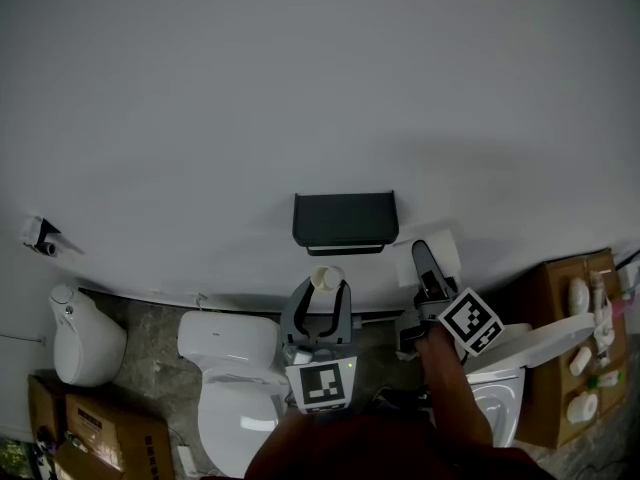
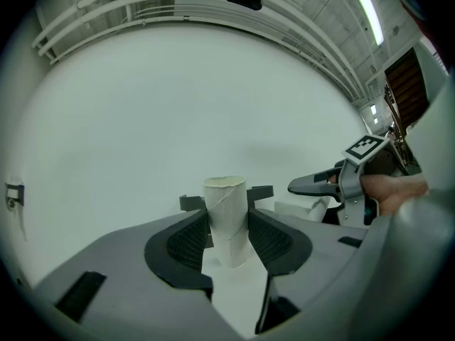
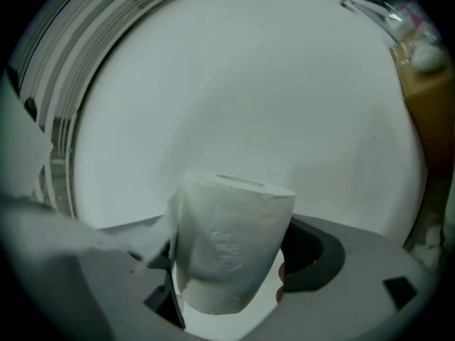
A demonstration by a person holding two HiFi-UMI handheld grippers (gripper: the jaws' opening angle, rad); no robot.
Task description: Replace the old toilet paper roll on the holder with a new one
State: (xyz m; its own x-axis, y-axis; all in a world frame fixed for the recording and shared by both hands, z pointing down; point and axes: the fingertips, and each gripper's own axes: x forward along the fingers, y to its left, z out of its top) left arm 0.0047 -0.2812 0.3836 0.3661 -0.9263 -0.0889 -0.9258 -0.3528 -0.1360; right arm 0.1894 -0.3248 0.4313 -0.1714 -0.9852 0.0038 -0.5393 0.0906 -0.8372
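Just below the wall holder (image 1: 345, 220), the left gripper (image 1: 321, 303) clamps the bare tube (image 2: 225, 215) upright, while the right gripper (image 1: 428, 268), just right of it, grips the new roll (image 3: 231, 240), with open wall (image 1: 300, 88) beyond both.

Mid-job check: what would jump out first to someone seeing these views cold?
The left gripper is shut on a bare cardboard tube, which in the head view sits just under the dark holder on the wall. Beside it, the right gripper grips a full toilet paper roll.
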